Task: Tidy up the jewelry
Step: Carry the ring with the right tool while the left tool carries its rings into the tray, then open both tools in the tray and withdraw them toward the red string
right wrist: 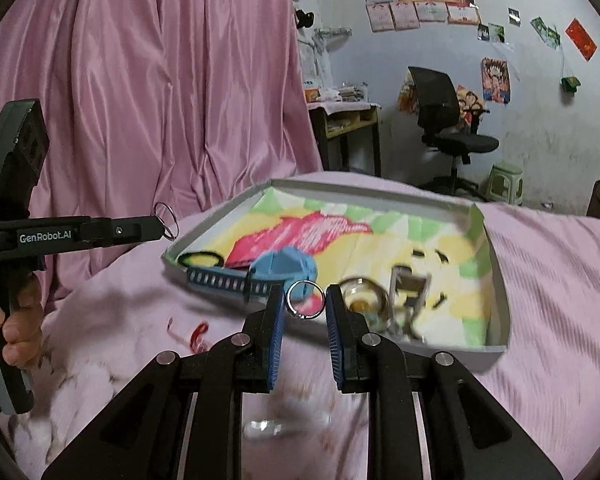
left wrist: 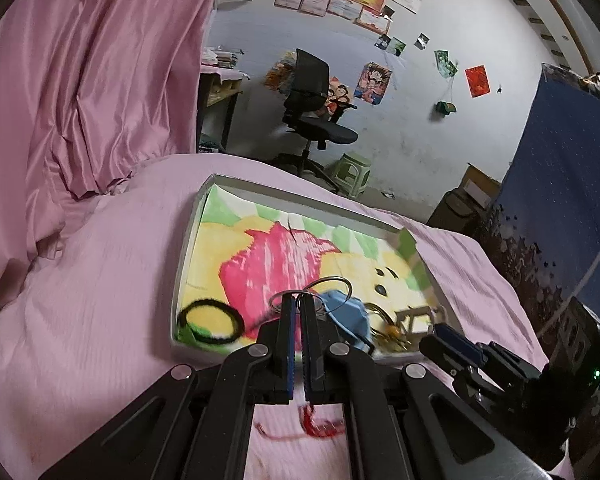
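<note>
A shallow grey tray [left wrist: 300, 202] lined with a colourful drawing lies on the pink bed. In it lie a black hair tie [left wrist: 211, 321], a blue plastic piece [left wrist: 350, 312], a gold-coloured trinket [left wrist: 390, 332] and an eyelash curler [right wrist: 406, 300]. My left gripper [left wrist: 298, 304] is shut on linked silver rings [left wrist: 328, 286], held above the tray's near end; it also shows in the right wrist view [right wrist: 156, 228]. My right gripper [right wrist: 305, 304] is open, with a silver ring [right wrist: 305, 300] between its fingers, untouched as far as I can see. A blue toy sword [right wrist: 224, 280] lies across the tray's edge.
A red cord [left wrist: 320, 426] lies on the pink bedsheet [left wrist: 100, 280] in front of the tray. A pink curtain [right wrist: 160, 80] hangs behind at left. An office chair [left wrist: 312, 108], a green stool [left wrist: 350, 172] and a desk stand across the room.
</note>
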Demonstrator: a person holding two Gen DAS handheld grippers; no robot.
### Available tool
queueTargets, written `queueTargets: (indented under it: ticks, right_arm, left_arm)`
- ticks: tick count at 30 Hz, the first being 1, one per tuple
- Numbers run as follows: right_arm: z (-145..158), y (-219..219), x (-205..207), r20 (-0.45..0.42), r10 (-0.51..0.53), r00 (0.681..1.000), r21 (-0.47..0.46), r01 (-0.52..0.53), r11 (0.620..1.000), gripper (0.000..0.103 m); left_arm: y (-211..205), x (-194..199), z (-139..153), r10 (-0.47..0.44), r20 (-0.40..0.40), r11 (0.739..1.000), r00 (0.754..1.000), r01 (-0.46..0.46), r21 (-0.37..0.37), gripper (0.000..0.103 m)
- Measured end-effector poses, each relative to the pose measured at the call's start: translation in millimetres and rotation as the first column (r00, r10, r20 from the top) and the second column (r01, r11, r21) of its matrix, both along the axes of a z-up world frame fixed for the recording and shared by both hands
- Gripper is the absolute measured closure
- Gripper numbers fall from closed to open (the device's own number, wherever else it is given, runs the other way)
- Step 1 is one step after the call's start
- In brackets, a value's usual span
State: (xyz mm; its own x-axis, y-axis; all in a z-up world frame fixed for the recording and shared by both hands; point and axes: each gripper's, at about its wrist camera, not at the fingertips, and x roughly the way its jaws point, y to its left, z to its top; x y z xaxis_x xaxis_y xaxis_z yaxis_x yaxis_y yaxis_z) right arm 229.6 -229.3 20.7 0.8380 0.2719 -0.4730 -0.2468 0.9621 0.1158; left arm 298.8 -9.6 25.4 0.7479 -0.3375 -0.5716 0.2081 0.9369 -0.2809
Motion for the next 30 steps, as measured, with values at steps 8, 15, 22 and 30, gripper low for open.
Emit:
queueTargets:
  ticks: [8, 15, 22, 30]
  right_arm:
    - [-13.3, 7.4, 28.8, -0.041, -0.036, 0.998, -0.020, 0.035, 0.999, 0.085]
    - [-27.2, 9.2, 43.7, -0.111, -0.060, 0.992, -0.043, 0.055, 0.998, 0.085]
    - [-31.8, 4.8, 47.3, -0.143, -0.078, 0.987, -0.038, 0.074, 0.997, 0.085]
    - [-30.8, 2.6, 43.9, -0.133, -0.085, 0.988, -0.029, 0.082, 0.996, 0.072]
  left_arm:
    - [4.9, 27.0, -28.4, 0.042, -0.087, 0.999, 0.995, -0.040, 0.021, 0.100]
    - [-3.2, 34.6, -43.3, 0.087, -0.147, 0.989, 0.985, -0.067, 0.134, 0.100]
    - [-9.2, 31.6, -42.8, 0.063, -0.142, 0.984, 0.988, -0.038, 0.173, 0.100]
    - [-8.7, 20.3, -38.7, 0.035, -0.111, 0.985, 0.993, -0.016, 0.174, 0.100]
